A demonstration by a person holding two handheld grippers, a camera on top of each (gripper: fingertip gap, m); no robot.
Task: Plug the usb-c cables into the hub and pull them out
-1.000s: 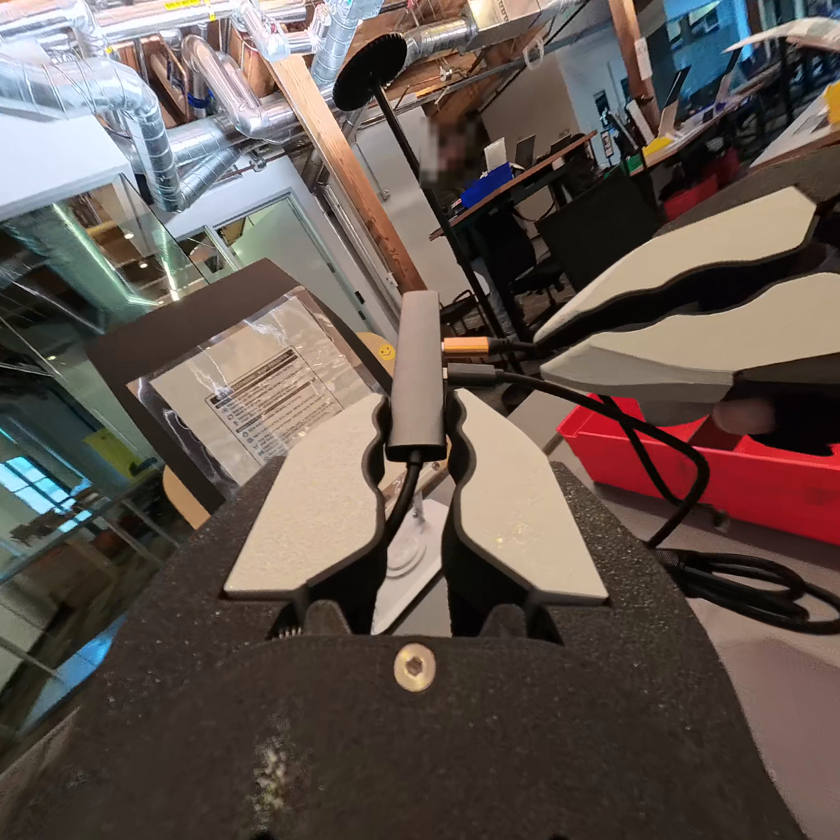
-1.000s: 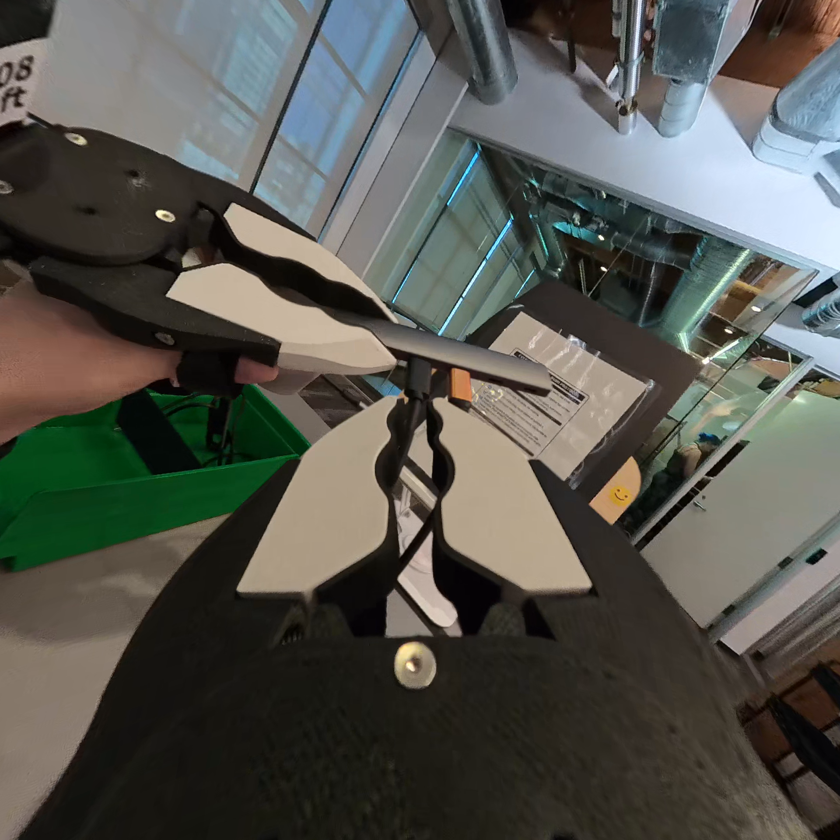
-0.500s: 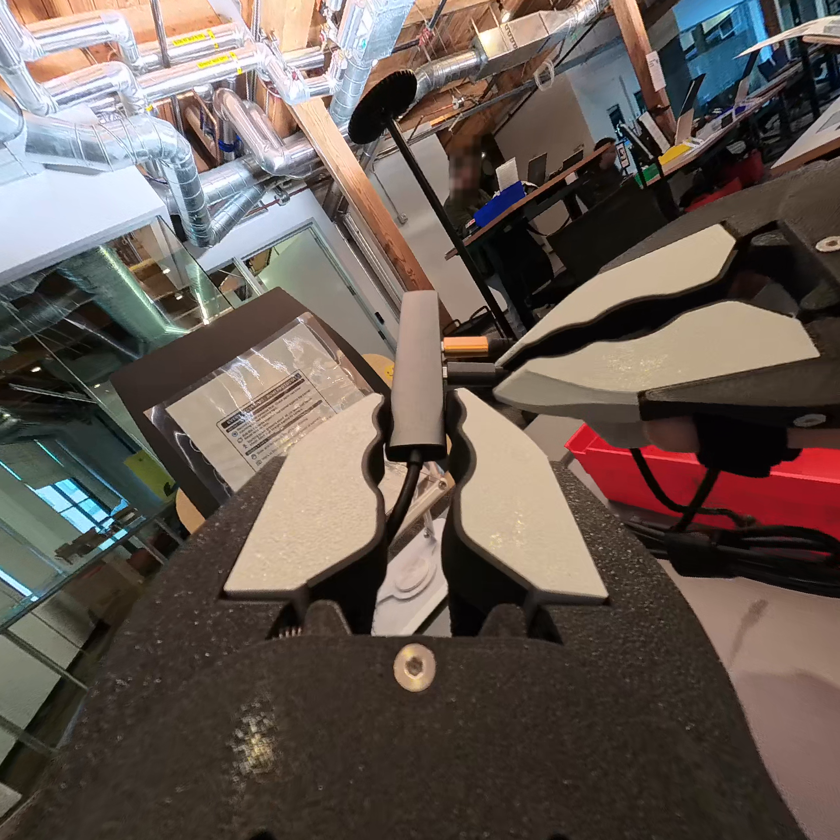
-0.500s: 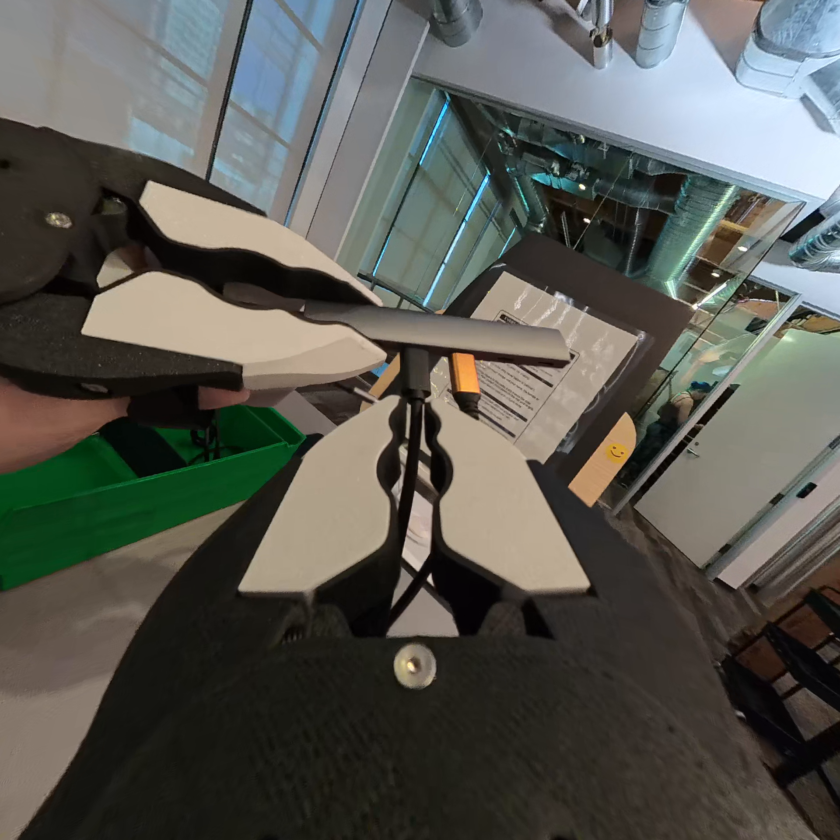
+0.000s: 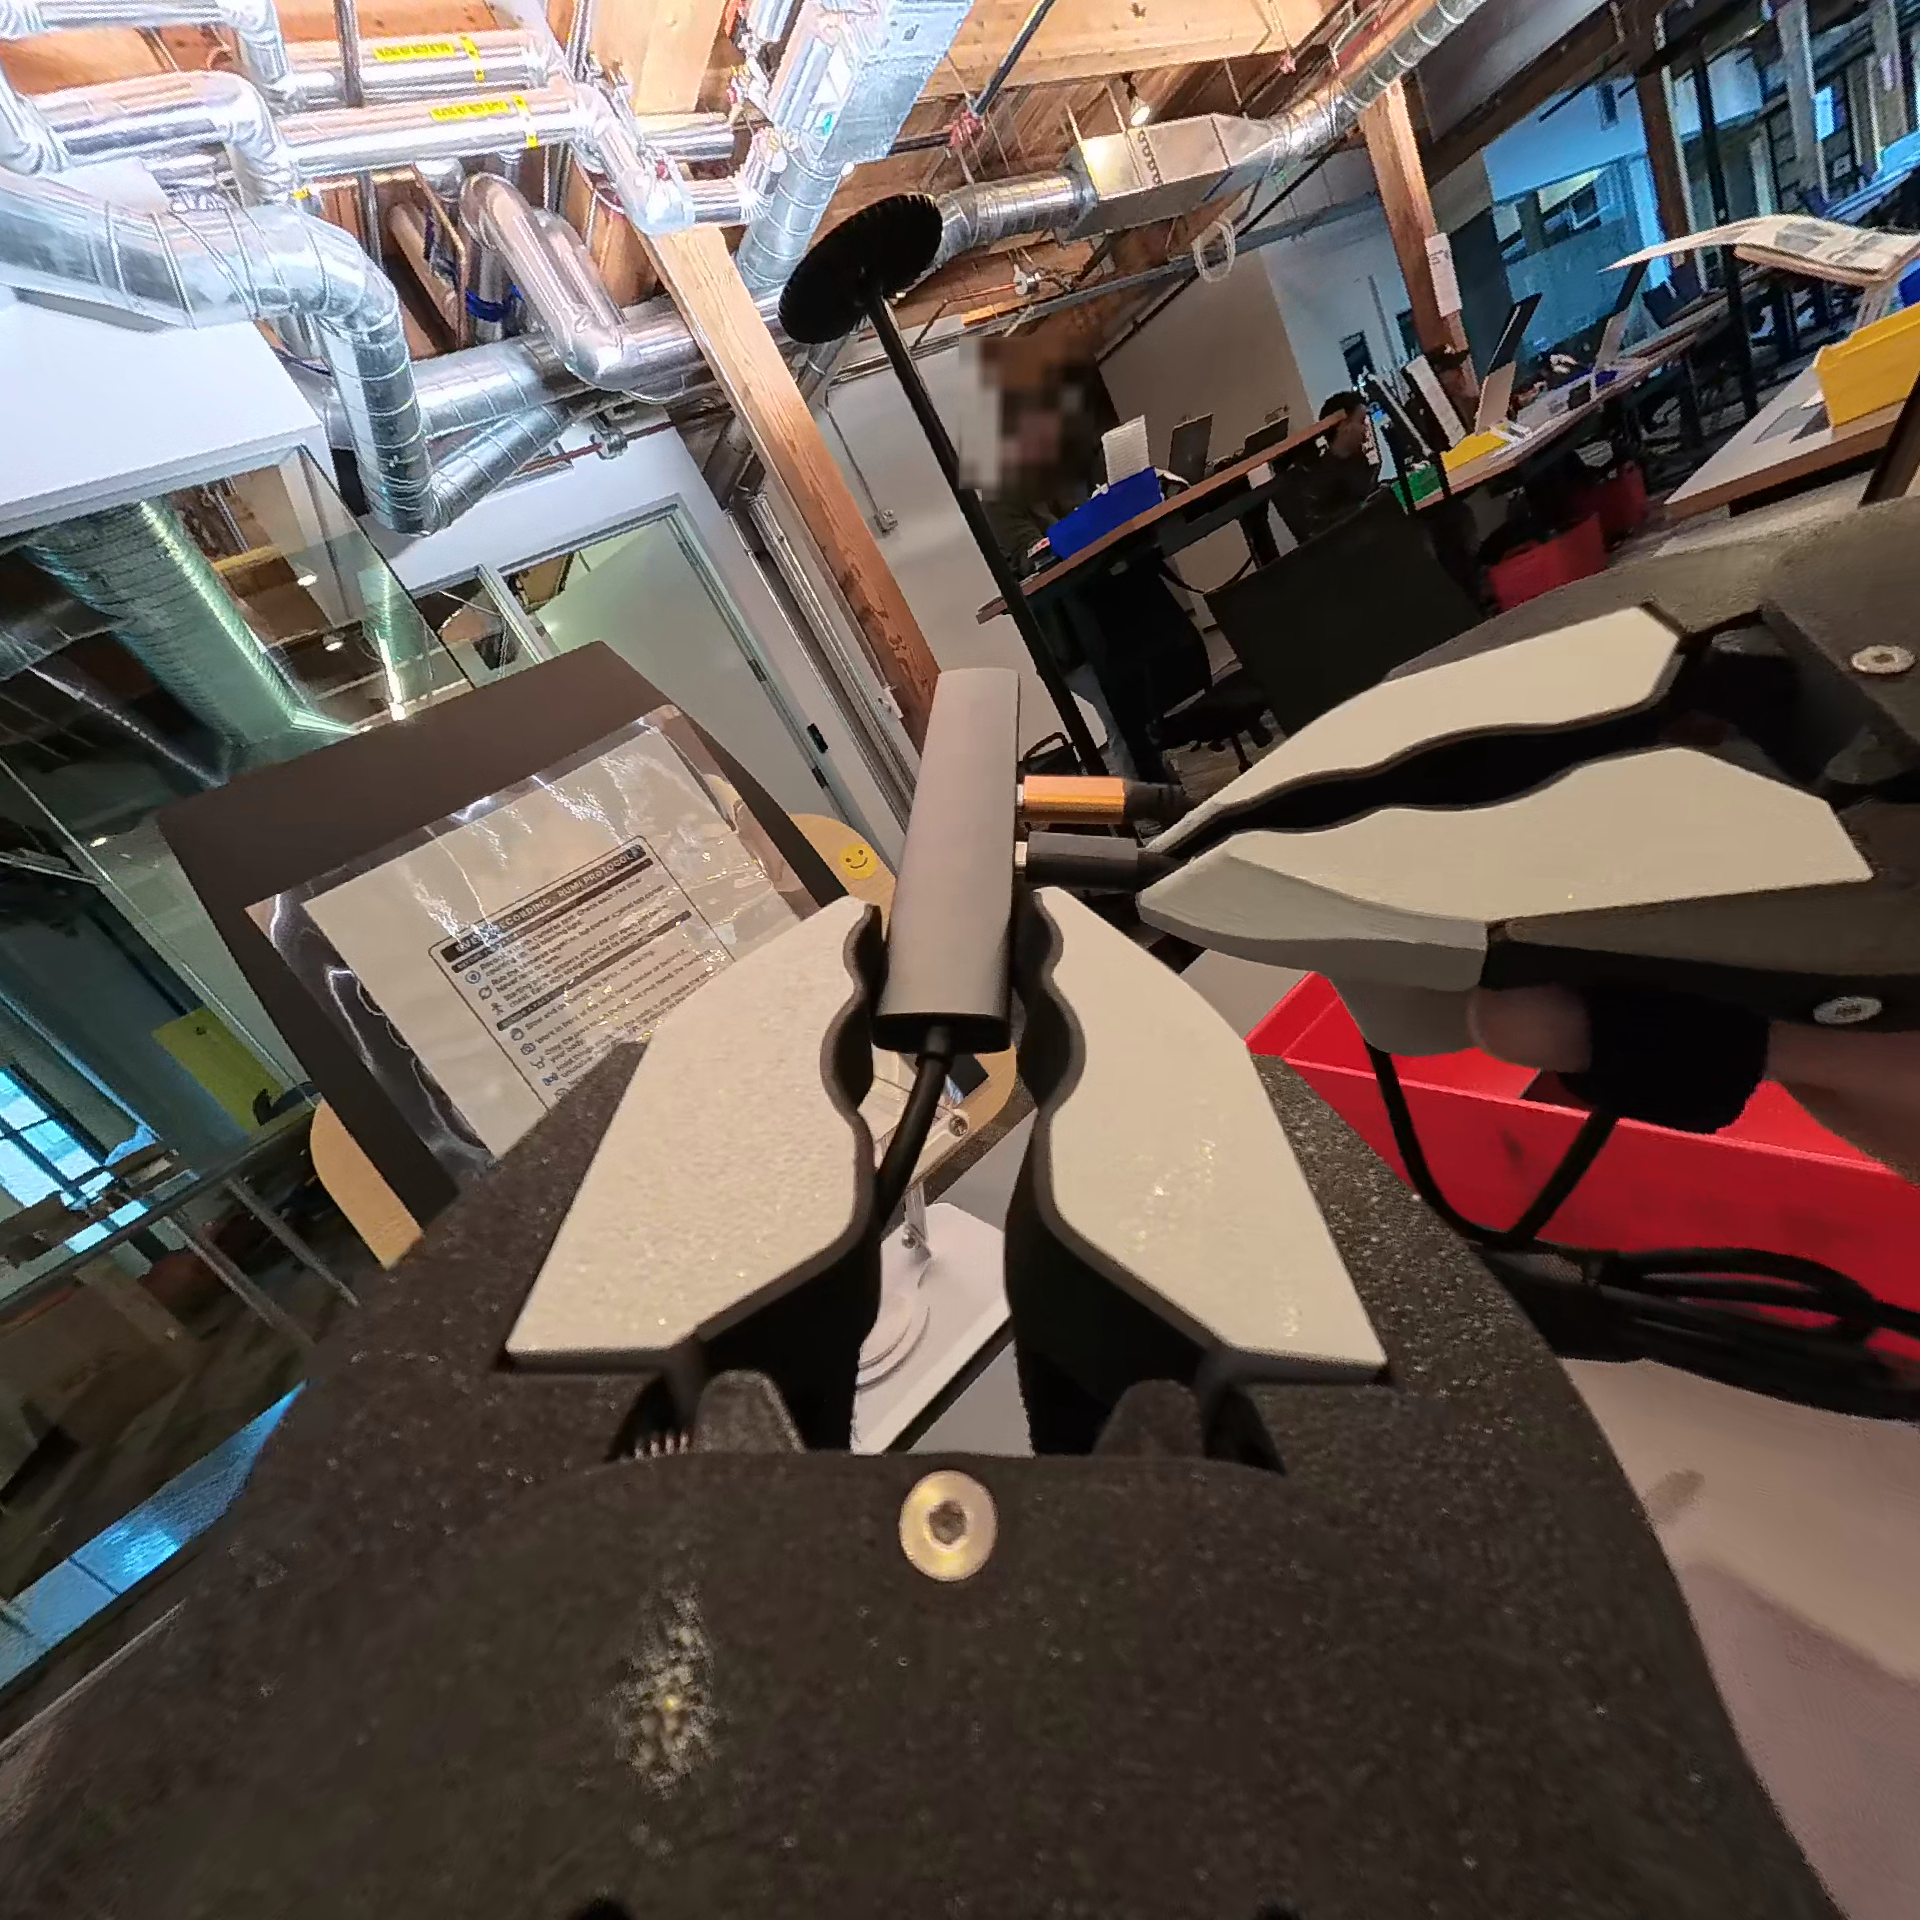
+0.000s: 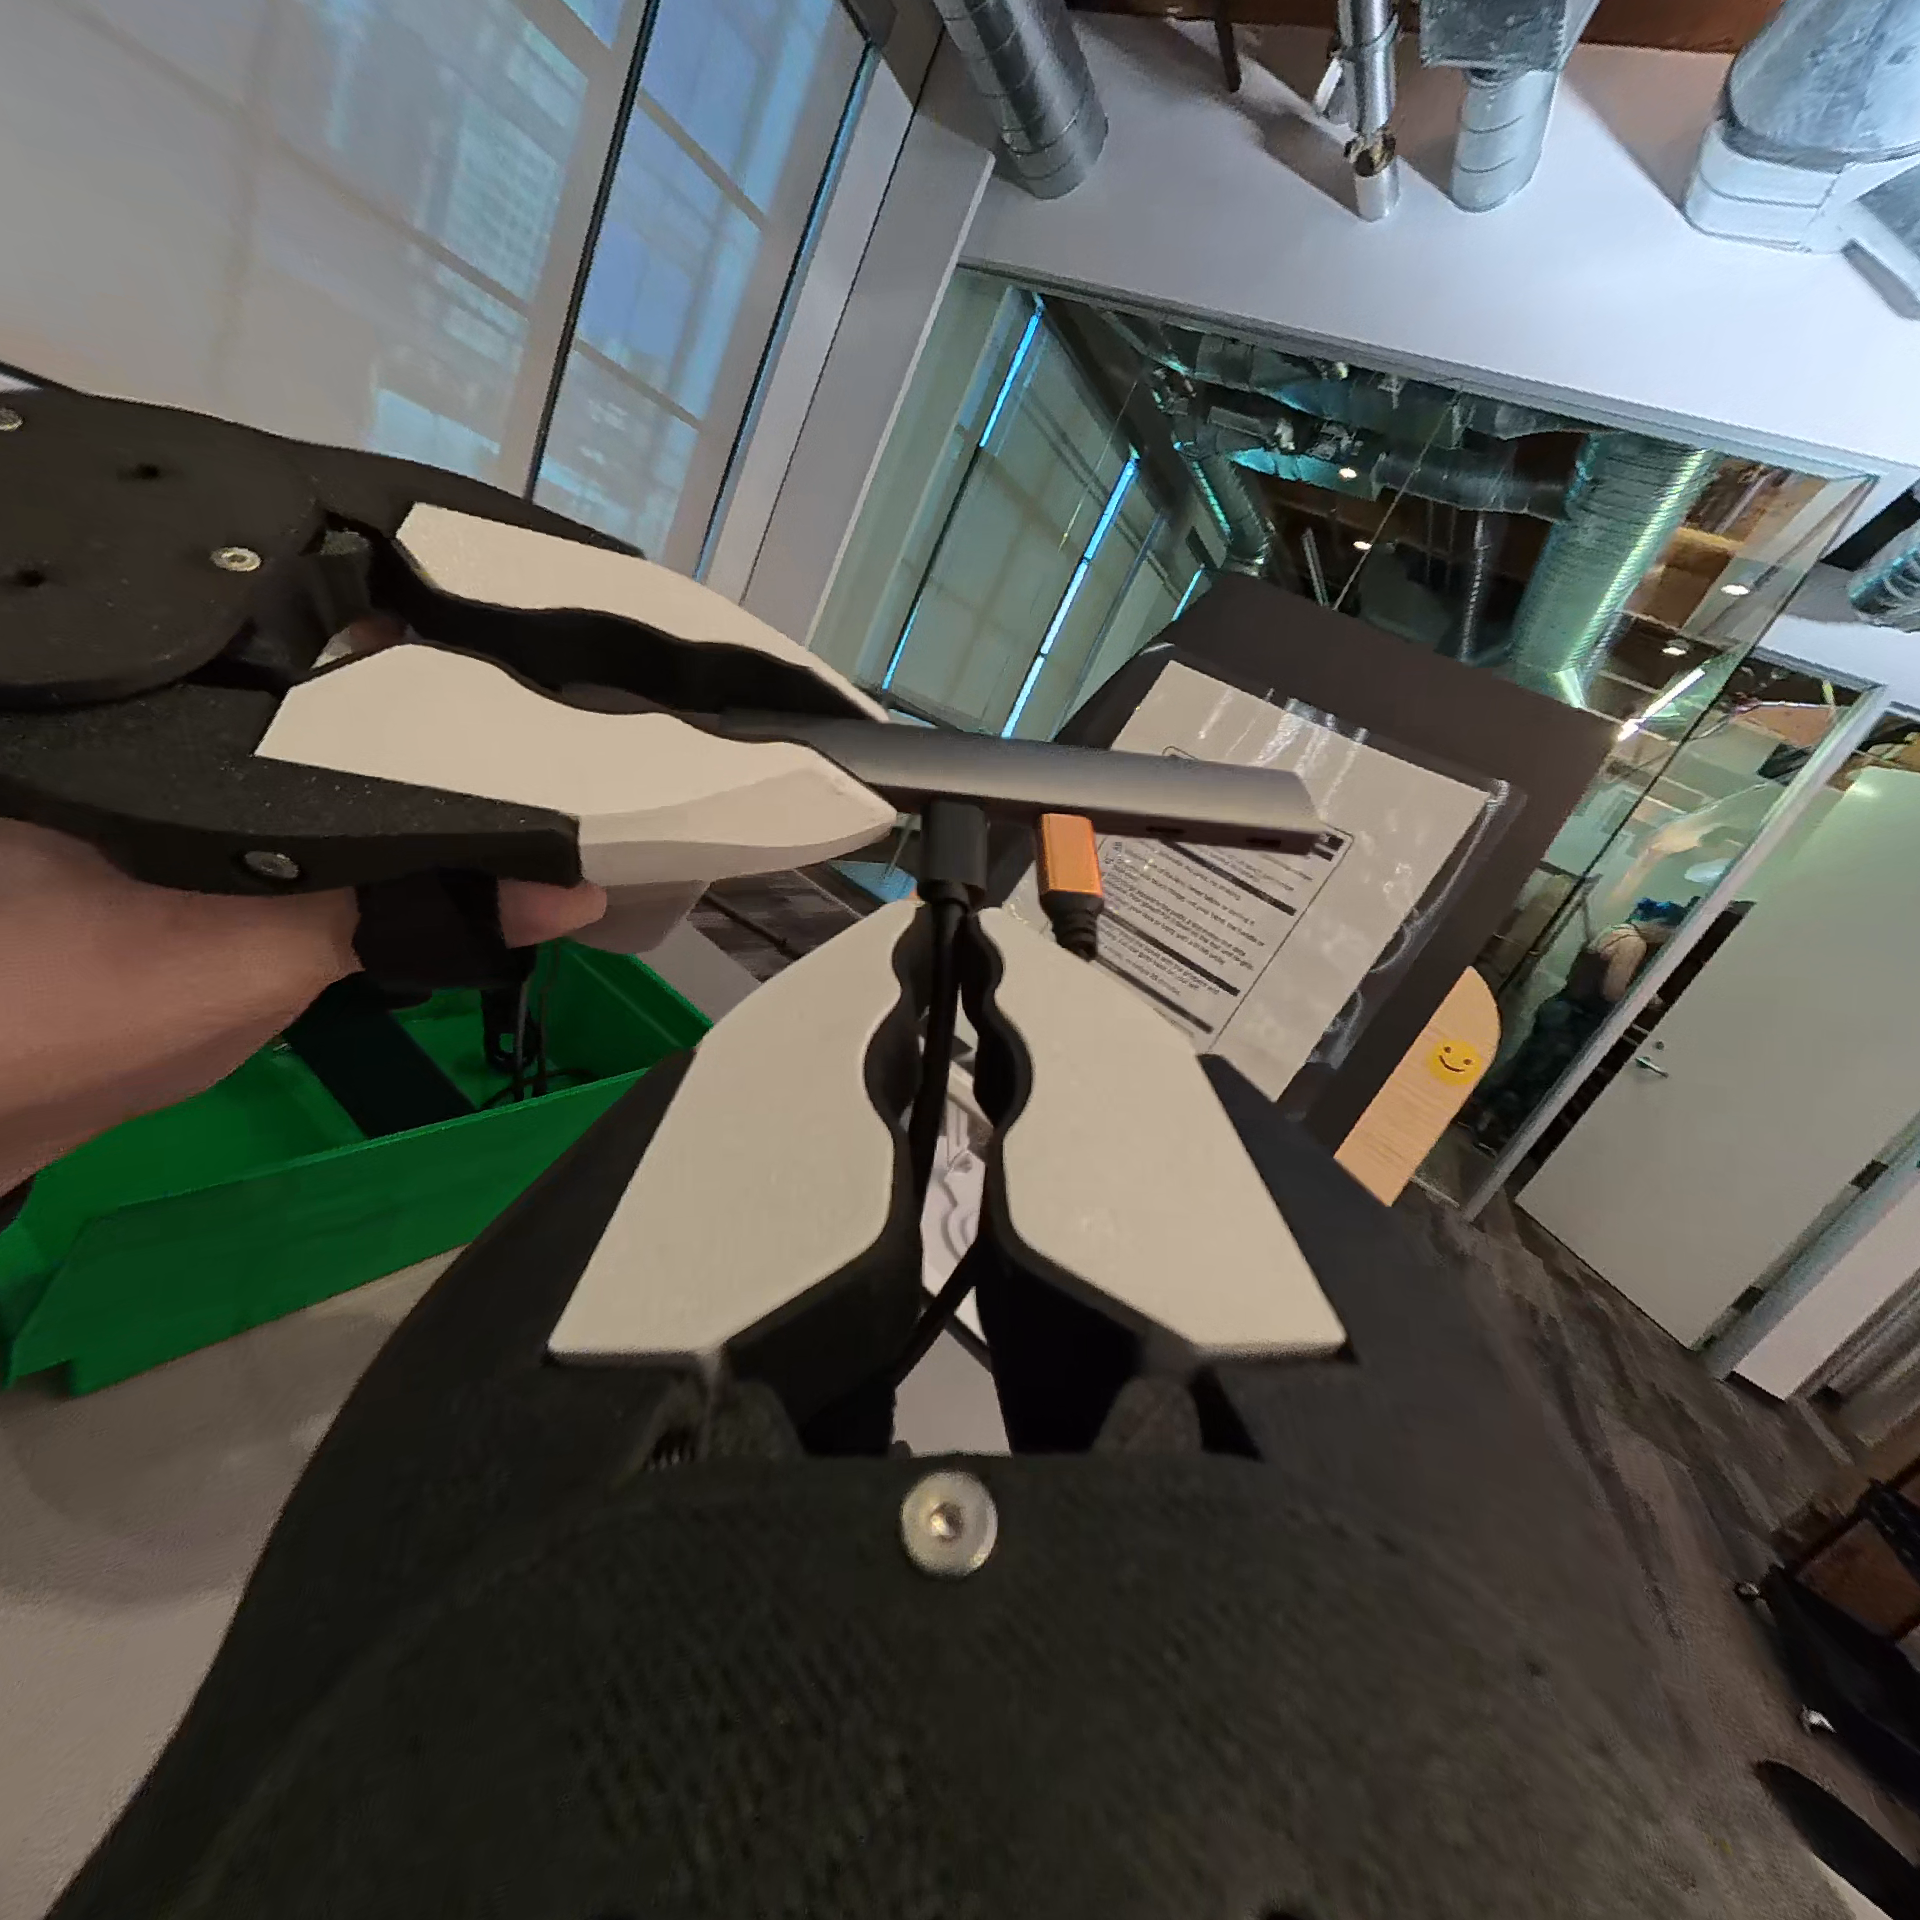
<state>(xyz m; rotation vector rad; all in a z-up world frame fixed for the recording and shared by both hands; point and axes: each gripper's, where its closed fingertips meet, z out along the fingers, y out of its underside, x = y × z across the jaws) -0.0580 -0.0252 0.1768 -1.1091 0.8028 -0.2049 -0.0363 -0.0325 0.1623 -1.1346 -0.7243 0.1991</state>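
My left gripper (image 5: 948,914) is shut on the lower end of a dark grey hub (image 5: 961,790) and holds it up in the air. An orange-sleeved plug (image 5: 1070,800) and a black plug (image 5: 1081,857) sit in the hub's right side. A thin sliver of metal shows at the black plug's base. My right gripper (image 5: 1158,860) comes in from the right, shut on the black cable just behind its plug. In the right wrist view my right gripper (image 6: 945,920) pinches that cable (image 6: 935,1039) under the black plug (image 6: 951,847). The left gripper (image 6: 878,764) there holds the hub (image 6: 1091,779).
A red bin (image 5: 1558,1164) lies behind my right gripper, with coiled black cables (image 5: 1714,1320) beside it on the grey table (image 5: 1818,1662). A green bin (image 6: 260,1195) lies on the left. A black board with a sleeved sheet (image 5: 499,935) stands behind the hub.
My right gripper has slid along the black cable up to its plug at the hub. Both grippers have tilted upward a little. The hub stays in my left gripper.
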